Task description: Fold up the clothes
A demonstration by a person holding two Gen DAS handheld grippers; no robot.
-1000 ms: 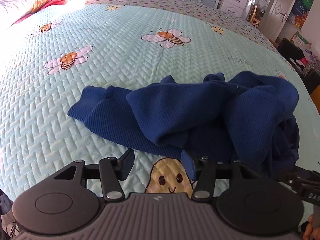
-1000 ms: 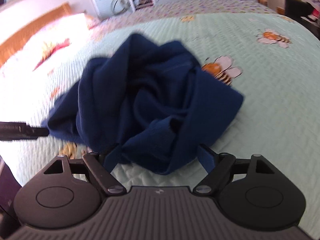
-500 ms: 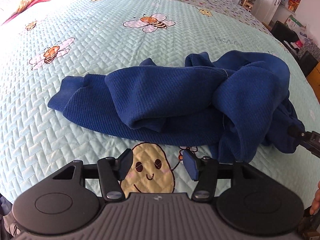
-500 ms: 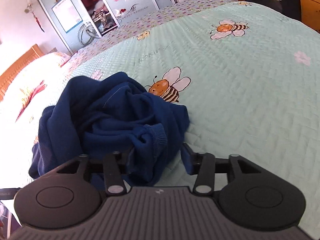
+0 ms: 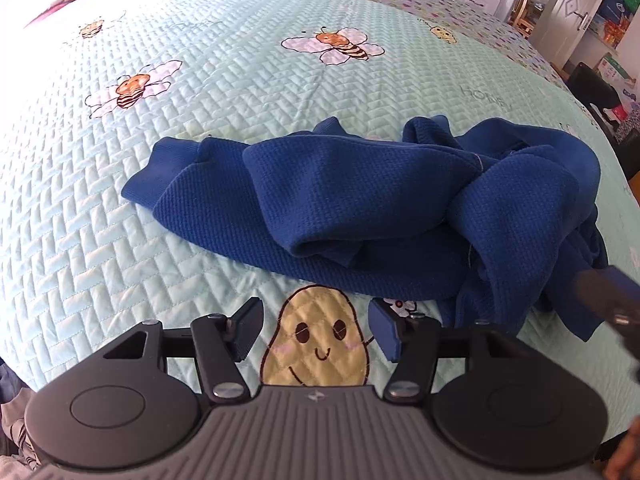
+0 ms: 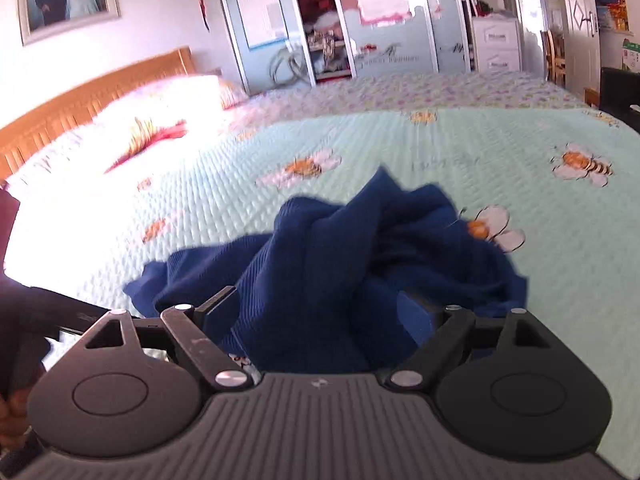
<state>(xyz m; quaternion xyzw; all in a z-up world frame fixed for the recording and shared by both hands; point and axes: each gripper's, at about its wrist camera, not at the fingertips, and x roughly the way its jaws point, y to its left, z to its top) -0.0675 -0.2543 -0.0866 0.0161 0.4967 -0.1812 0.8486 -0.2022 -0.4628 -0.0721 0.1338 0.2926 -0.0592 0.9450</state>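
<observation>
One bed, its quilted mint coverlet [image 5: 168, 208] taking up most of both views. Printed on it: two large bees [image 5: 334, 45] showing clearly in the left wrist view (smaller ones toward the far edge, too small to count) and one smiling yellow figure [image 5: 316, 340] at the near edge. One pillow [image 6: 160, 120] is lying by the wooden headboard [image 6: 96, 84].

One garment: a dark blue knit sweater [image 5: 360, 200], lying crumpled mid-coverlet, one cuffed sleeve trailing out to the left.

Two grippers. The left gripper [image 5: 316, 330] is hovering over the yellow figure, jaws opening, nothing between them, just short of the sweater's hem. The right gripper [image 6: 320, 312] is opening wide, a bunched fold sitting between the jaws; pads apparently not pressing (view blurred).
</observation>
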